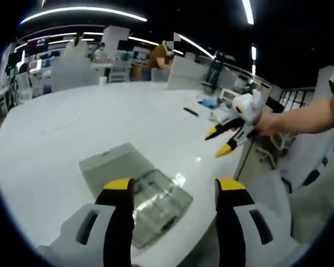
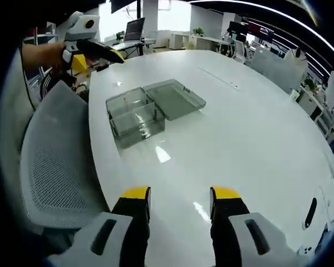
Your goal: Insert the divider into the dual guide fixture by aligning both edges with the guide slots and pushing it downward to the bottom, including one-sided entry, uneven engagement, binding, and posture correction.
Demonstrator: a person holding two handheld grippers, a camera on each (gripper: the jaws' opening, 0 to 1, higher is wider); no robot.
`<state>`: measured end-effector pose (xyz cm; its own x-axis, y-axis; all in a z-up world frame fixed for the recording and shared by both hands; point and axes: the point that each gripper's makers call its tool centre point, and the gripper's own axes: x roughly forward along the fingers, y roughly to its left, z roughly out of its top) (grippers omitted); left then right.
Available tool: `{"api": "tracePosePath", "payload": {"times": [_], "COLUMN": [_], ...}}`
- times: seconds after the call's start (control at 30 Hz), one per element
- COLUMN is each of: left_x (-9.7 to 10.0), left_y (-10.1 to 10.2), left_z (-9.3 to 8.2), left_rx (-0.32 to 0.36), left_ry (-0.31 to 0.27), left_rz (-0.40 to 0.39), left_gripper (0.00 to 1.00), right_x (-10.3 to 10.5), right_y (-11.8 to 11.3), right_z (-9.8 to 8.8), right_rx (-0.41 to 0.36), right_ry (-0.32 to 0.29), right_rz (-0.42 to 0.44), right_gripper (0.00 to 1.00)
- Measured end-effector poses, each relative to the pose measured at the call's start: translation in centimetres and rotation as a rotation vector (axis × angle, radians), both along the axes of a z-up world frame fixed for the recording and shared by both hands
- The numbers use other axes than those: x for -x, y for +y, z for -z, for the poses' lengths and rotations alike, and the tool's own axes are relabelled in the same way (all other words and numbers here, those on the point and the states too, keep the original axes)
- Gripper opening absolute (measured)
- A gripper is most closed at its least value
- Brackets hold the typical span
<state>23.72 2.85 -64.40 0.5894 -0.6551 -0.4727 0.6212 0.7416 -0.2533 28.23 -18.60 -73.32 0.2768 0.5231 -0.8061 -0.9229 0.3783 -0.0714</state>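
We see both grippers off the work, nothing held. Left gripper (image 1: 174, 192): jaws spread wide, empty, hovering over the near edge of the white table (image 1: 89, 128), just above the clear box (image 1: 156, 206). Right gripper (image 2: 180, 201): jaws also wide apart, empty, over the table, well apart from the box (image 2: 134, 118). In the right gripper view the box sits near the table's chair-side edge w/ its lid (image 2: 174, 98) swung open flat beside it; there's an inner wall or two, prob. the guide fixture, but we can't tell the slots. Divider: can't pick it out for sure — something clear inside the box could be it; too glassy to say if it's seated, tilted or loose. In the left gripper view the other gripper (image 1: 225, 140) is out over the table edge, a hand (image 1: 273, 119) behind it. Grey mesh chair (image 2: 50, 161) is tucked at the edge by the box. Step, our call: pre-grasp/approach, insertion not yet started. Next move needs: find the divider, pinch it by its top edge, hold it upright, line both edges w/ the slots before pushing down.
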Motion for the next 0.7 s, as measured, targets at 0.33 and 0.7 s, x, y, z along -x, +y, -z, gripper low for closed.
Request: {"api": "tracePosePath", "payload": {"times": [0.33,0.7], "left_x": [0.1,0.6], "left_y": [-0.1,0.1], "left_z": [0.0,0.5], "left_rx": [-0.016,-0.039], "left_ry": [-0.008,0.002], "left_rz": [0.012,0.022], "left_gripper": [0.59,0.59], "right_x": [-0.4,-1.4], "right_y": [-0.7,-1.7], "right_z": [1.7,3.8], "right_rx": [0.065,0.164], "right_ry": [0.015,0.027], "right_rz": [-0.062,-0.171], "right_gripper": [0.39,0.41]}}
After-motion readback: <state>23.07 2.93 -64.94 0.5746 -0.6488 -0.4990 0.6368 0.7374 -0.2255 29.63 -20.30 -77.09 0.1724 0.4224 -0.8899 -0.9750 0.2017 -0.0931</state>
